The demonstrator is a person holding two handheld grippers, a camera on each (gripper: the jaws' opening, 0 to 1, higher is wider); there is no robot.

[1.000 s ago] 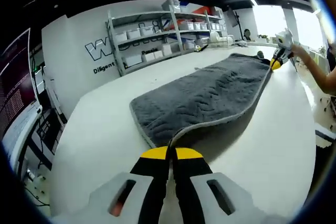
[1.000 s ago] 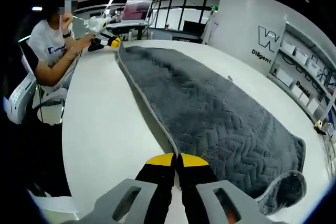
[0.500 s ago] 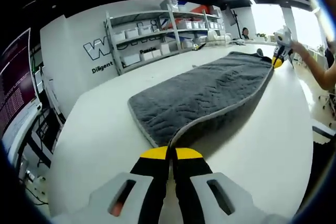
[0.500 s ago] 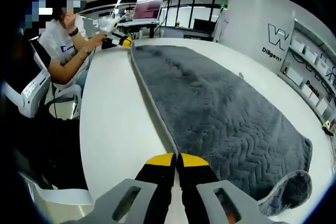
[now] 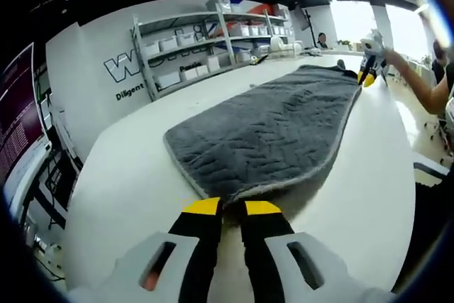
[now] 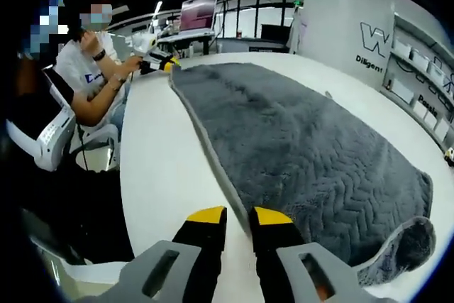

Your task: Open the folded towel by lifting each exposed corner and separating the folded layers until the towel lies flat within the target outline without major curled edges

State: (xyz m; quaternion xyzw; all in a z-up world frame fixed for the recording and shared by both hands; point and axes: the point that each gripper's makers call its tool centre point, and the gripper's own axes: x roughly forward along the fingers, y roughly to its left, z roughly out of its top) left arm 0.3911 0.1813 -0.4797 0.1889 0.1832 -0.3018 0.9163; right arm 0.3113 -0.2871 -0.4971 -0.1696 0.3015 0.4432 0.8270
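A long grey towel (image 5: pixel 269 125) with a herringbone weave and a pale trim lies spread along the white table (image 5: pixel 120 182). My left gripper (image 5: pixel 232 208) stands open by a narrow gap, just short of the towel's near corner (image 5: pixel 225 195), which rests on the table. In the right gripper view the towel (image 6: pixel 298 140) runs away from me. My right gripper (image 6: pixel 240 215) is open wide beside its long edge, with nothing between the jaws. One corner (image 6: pixel 401 246) at the lower right is curled over. Each gripper also shows far off at the towel's other end: right gripper (image 5: pixel 367 76), left gripper (image 6: pixel 160 64).
A seated person (image 6: pixel 85 69) in a white shirt is at the table's far end, on a chair (image 6: pixel 42 133). A monitor (image 6: pixel 198 12) stands behind. Shelves (image 5: pixel 213 47) with white boxes line the lettered wall. The table edge (image 6: pixel 131 225) drops off to my left.
Both grippers have let go of the towel's edge and opened, the right one wider. The raised edge has dropped onto the table. Both views have shifted slightly.
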